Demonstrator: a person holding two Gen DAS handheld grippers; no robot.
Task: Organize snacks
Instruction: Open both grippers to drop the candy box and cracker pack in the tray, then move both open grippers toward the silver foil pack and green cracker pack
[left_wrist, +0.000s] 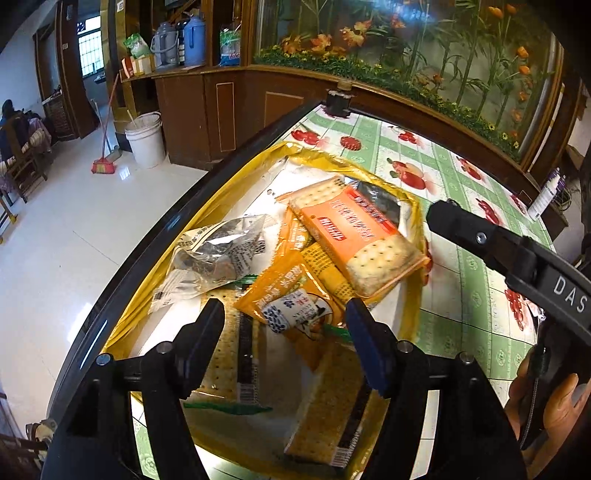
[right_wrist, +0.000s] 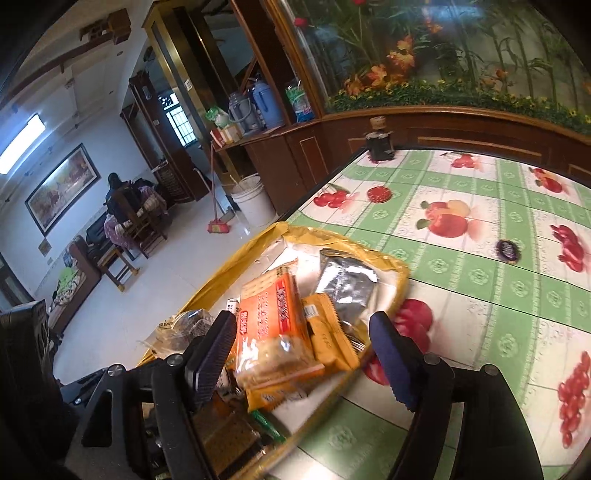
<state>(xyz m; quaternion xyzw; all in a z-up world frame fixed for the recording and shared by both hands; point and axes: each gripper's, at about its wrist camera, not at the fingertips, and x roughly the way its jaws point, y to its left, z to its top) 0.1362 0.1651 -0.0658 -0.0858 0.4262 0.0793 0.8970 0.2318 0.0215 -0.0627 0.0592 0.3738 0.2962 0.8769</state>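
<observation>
A yellow-rimmed tray (left_wrist: 207, 218) (right_wrist: 229, 266) at the table's left edge holds several snack packs. An orange cracker pack (left_wrist: 354, 229) (right_wrist: 273, 325) lies on top, beside a silver packet (left_wrist: 218, 251) (right_wrist: 347, 284) and small orange packets (left_wrist: 284, 291). Clear-wrapped cracker packs (left_wrist: 325, 398) lie at the near end. My left gripper (left_wrist: 288, 332) hovers open over the near packs, its pads touching nothing. My right gripper (right_wrist: 306, 350) is open too; the orange cracker pack lies between its fingers, which stand clear of it. In the left wrist view one black finger (left_wrist: 458, 221) of it reaches in from the right.
The table wears a green fruit-print cloth (left_wrist: 461, 295) (right_wrist: 480, 258). A dark jar (left_wrist: 338, 103) (right_wrist: 378, 147) stands at the far corner, and a purple round lid (right_wrist: 506, 251) lies right of the tray. The floor drops off at left, with a white bucket (left_wrist: 146, 140) and a broom.
</observation>
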